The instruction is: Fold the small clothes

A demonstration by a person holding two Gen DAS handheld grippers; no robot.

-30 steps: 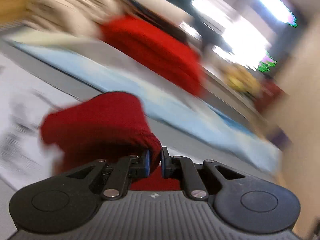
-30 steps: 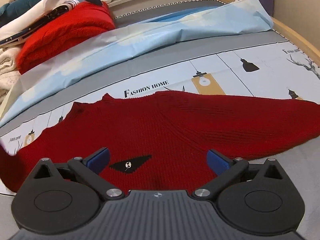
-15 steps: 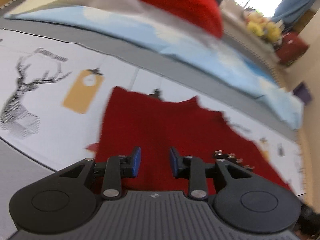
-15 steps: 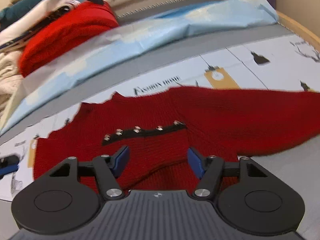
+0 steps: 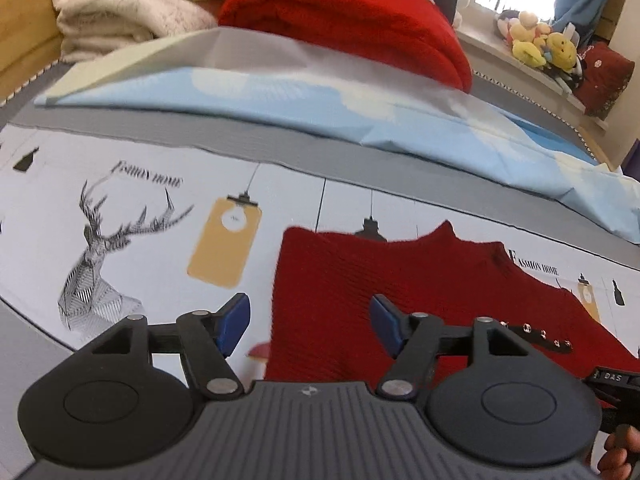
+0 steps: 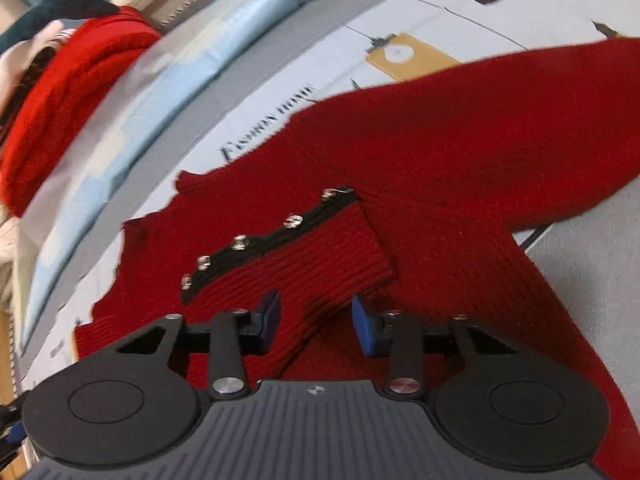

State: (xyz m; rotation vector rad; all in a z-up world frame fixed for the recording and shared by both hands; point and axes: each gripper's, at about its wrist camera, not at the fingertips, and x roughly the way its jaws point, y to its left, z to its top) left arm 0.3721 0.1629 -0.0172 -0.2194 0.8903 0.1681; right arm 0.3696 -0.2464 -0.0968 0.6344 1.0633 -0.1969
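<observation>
Across the lower half of both views we see a printed bedsheet [image 5: 132, 184] with a deer's head, hanging lamps and lettering, and beyond it, in the upper part of the frames, a folded pale blue sheet [image 5: 360, 112] lying across a grey band.

On the printed sheet lies the dark red knitted sweater [image 6: 460, 152], flat and ribbed. In the right wrist view it fills the centre and right of the frame, one sleeve stretching to the upper right edge. The other sleeve [image 6: 320, 264] is folded in over the body, its ribbed cuff end pointing to lower centre. A black strip with five silver studs [image 6: 264, 236] runs diagonally along that sleeve. In the left wrist view the sweater sits at centre right, its left edge straight and its collar a small peak at the top.

In the upper left of both frames we find a brighter red folded knit [image 5: 348, 16] beside a cream blanket [image 5: 128, 0]; soft toys [image 5: 540, 44] sit at upper right.

The left gripper [image 5: 308, 324] hovers over the sweater's left edge, jaws wide and opening, gripping nothing. The right gripper [image 6: 316, 324] is narrower and closing, the folded sleeve's edge between its blue pads [image 6: 269, 316], which do not yet press it.
</observation>
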